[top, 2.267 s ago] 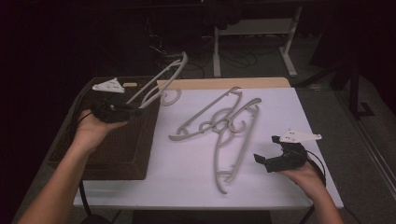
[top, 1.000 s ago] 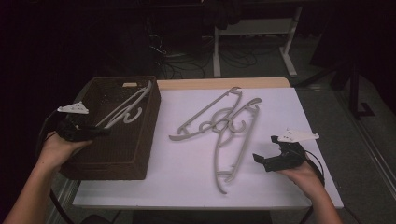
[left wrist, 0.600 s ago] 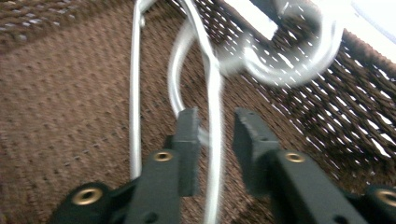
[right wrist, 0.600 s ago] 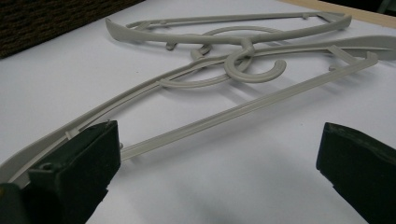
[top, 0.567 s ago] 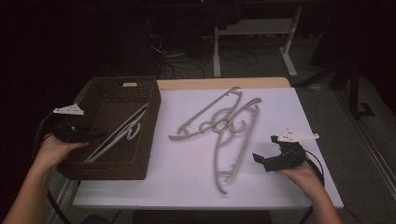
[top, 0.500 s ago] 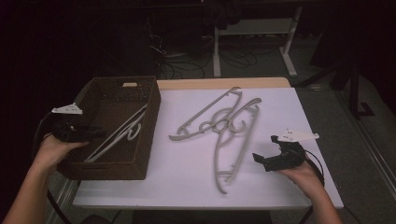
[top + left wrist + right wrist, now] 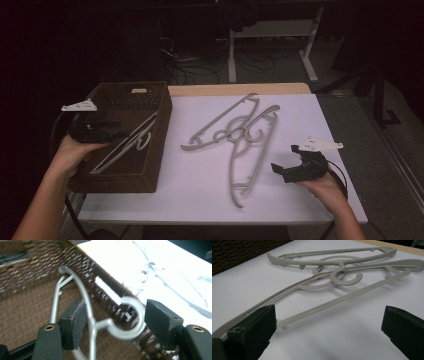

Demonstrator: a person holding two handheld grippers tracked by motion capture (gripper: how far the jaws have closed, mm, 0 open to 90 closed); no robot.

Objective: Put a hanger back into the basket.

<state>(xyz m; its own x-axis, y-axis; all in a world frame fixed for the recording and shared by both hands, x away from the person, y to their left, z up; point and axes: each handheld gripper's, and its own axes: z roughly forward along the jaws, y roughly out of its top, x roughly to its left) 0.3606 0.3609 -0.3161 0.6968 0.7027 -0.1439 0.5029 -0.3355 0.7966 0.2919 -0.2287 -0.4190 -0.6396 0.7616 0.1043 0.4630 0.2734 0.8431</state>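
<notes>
The left gripper [image 7: 114, 131] hangs over the brown basket [image 7: 150, 175], jaws just opening, pads clear of the grey hanger [image 7: 90, 322] lying inside — 2 more hangers [image 7: 240, 135] rest mid-table; the right gripper [image 7: 285, 162] gapes empty.

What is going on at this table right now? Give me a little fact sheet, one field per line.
Work in hand: moving grey plastic hangers into a dark brown woven basket
Hanger in basket: one, lying slanted inside
Hangers on white tabletop: two, overlapping, hooks tangled
Left gripper: over the basket; its jaws have just been opening, the hanger's hook between them, pads not pressing on it
Right gripper: open, low over the white tabletop, beside the nearer hanger's end
Beyond the table: dark floor with cables and white table legs
</notes>
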